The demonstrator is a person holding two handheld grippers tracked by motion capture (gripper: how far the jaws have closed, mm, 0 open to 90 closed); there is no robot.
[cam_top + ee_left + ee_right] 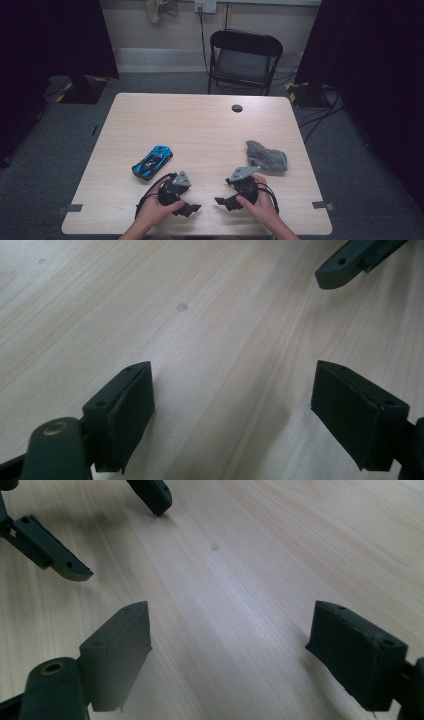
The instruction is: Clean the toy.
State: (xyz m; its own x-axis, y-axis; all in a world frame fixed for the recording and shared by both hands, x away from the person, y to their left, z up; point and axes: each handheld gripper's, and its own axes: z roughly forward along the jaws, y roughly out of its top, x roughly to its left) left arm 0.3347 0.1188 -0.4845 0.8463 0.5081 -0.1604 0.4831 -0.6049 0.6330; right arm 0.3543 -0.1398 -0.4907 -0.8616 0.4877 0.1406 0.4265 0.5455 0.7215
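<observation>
Both grippers rest wide and empty at the counter's (200,120) near edge; blue toy car (152,162) lies diagonally just beyond left gripper (189,208), grey cloth (266,156) just beyond right gripper (224,202).

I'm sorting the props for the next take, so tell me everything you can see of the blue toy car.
The blue toy car is a low, sleek sports model with a glossy bright-blue body and dark, nearly black roof and windows, plastic or painted metal by its look. It sits upright on the pale wooden table, left of the middle, lying diagonally. Nothing touches it; the left gripper lies nearby toward the person, apart from it.
</observation>
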